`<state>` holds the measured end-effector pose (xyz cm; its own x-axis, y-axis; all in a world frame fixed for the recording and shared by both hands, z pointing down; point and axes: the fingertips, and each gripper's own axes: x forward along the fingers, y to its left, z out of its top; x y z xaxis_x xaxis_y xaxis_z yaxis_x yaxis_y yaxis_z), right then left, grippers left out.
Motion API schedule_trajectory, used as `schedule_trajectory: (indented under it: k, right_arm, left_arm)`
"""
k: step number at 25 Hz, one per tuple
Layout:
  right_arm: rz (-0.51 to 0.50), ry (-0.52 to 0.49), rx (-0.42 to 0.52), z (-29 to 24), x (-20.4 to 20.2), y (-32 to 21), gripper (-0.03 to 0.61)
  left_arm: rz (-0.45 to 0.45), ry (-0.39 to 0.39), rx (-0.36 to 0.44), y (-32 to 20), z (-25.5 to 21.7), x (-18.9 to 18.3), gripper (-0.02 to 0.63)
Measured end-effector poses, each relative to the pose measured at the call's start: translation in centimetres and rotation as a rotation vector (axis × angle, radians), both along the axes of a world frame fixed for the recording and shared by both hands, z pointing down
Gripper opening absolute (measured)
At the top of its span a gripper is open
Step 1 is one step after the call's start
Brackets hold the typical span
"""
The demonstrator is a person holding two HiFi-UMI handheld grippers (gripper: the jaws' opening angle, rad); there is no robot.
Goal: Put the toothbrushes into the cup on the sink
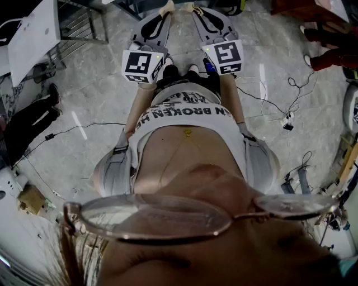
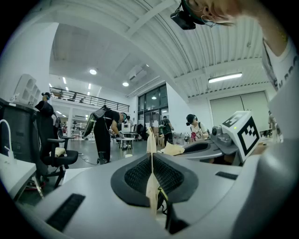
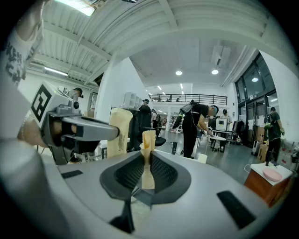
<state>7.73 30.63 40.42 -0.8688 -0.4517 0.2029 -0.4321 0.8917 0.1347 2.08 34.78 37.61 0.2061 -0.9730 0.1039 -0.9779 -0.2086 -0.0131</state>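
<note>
The left hand-held gripper (image 2: 151,142) and the right hand-held gripper (image 3: 148,140) have their jaws closed on nothing. They are held side by side before the person, above the floor (image 1: 95,95). No toothbrush, cup or sink shows in any view, so which hand is nearer cannot be told.

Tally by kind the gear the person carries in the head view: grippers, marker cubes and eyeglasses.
Grippers: 2, the left gripper and the right gripper
Marker cubes: 2, the left marker cube and the right marker cube
Pairs of eyeglasses: 1
Total: 5
</note>
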Motion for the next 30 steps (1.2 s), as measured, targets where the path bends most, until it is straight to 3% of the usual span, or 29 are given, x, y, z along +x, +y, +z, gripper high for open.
schedule_trajectory:
  k: [17,24,30]
  right_arm:
    - [-0.075,-0.041,-0.01,0.6,3.2,-0.8,0.057]
    - [-0.073,-0.05,-0.013,0.5,2.5,-1.7,0.057]
    - [-0.044,-0.049,-0.01,0.5,1.4,-4.0,0.057]
  left_arm:
    - [-0.083,0.034,0.014,-0.3,0.5,2.7,0.025]
    - [-0.101,0.037,0.013,-1.1,0.6,1.6,0.025]
    - [-0.062,0.039,0.022,-4.1,0.7,0.4,0.025]
